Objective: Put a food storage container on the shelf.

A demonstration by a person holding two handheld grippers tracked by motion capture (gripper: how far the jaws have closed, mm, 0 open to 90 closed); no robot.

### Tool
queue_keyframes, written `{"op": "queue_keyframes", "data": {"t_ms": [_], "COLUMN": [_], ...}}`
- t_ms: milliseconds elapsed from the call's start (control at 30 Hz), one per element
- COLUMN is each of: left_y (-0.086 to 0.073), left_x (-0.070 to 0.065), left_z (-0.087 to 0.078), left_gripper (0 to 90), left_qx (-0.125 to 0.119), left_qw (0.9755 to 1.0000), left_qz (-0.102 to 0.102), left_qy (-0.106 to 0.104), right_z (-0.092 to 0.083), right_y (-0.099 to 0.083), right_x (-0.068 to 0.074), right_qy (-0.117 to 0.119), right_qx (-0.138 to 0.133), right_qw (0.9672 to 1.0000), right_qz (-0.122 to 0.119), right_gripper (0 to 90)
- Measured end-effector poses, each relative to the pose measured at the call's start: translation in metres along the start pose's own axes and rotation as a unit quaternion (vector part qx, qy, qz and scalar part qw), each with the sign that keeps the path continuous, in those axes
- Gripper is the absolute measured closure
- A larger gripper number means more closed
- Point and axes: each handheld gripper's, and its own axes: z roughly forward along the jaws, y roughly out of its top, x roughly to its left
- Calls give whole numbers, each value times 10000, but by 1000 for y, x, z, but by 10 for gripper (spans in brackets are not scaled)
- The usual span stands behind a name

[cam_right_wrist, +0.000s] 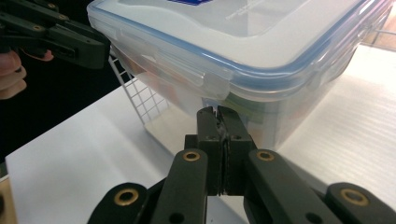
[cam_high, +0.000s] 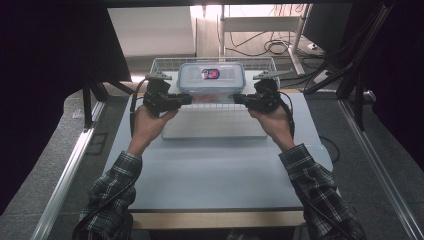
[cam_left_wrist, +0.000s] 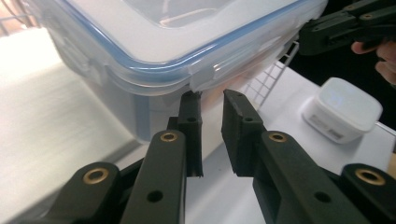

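Sticker (cam_high: 210, 74) tops container (cam_high: 211, 80); left gripper view adds white box (cam_left_wrist: 342, 108).

Dark curtains (cam_high: 50, 75), grey floor (cam_high: 60, 135) — cables (cam_high: 272, 46) under bright light.

One lidded plastic container (cam_high: 211, 78), one wire basket (cam_high: 167, 64), two tools: left tool (cam_high: 186, 99), right tool (cam_high: 237, 98).

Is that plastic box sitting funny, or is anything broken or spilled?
Nothing looks broken or spilled. The plastic box is tilted, not sitting flat. The left claw and right claw are each tucked under a side clip, over the wire basket. Its lid looks clipped on.
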Motion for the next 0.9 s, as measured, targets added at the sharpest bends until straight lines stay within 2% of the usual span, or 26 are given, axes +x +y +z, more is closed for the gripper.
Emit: {"op": "queue_keyframes", "data": {"t_ms": [167,300,500,600,700,900], "left_y": [7,11,13,7,-3,-28], "left_x": [7,10,13,9,2,-12], "left_z": [4,10,18,17,14,5], "left_gripper": [777,777,777,776,743,609], "left_qx": [47,91,152,88,83,76], "left_qw": [9999,9999,9998,9999,9998,9995], "left_qz": [-95,-83,-98,-76,21,242], "left_qy": [26,67,80,-59,-181,-188], "right_z": [5,8,12,11,7,-3], "right_y": [4,7,9,8,4,-13], "right_x": [-6,-12,-16,-15,-9,-2], "right_qy": [-106,-161,-213,-189,-97,-45], "right_qx": [-2,-40,-46,-35,-39,-2], "right_qw": [9999,9997,9995,9995,9998,10000], "right_qz": [62,191,232,267,152,7], "right_gripper": [884,884,886,885,859,738]}}
